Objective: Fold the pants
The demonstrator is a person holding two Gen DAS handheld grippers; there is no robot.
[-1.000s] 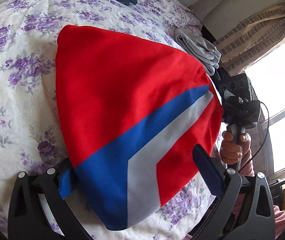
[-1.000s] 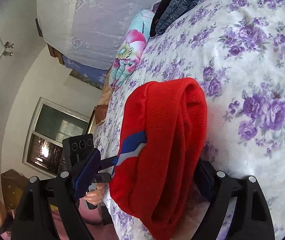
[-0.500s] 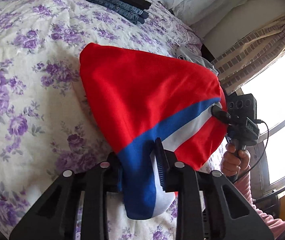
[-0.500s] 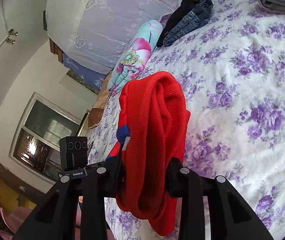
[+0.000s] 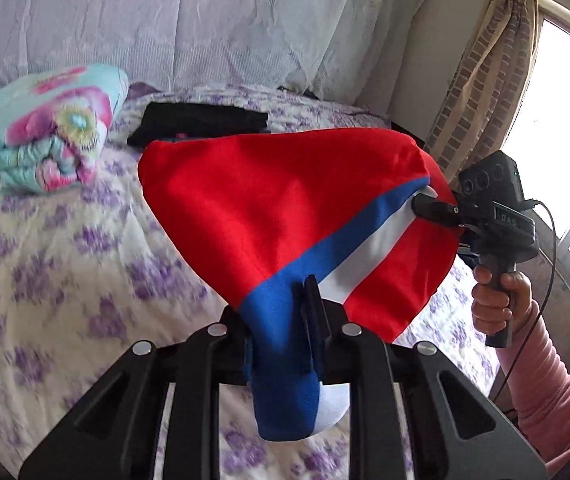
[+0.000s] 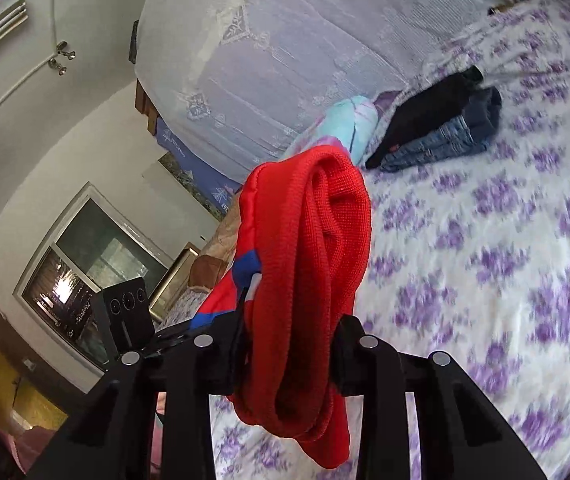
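Daylight from blown-out window (image 5: 557,128) at right; floral bedspread (image 6: 505,264) motion-blurred; fisheye bends edges, dark vignette corners.

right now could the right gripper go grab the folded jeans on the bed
Probably not yet. The right gripper is shut on the red pants, which the left gripper also holds. The folded jeans lie unobstructed farther up the bed, partly under a black garment.
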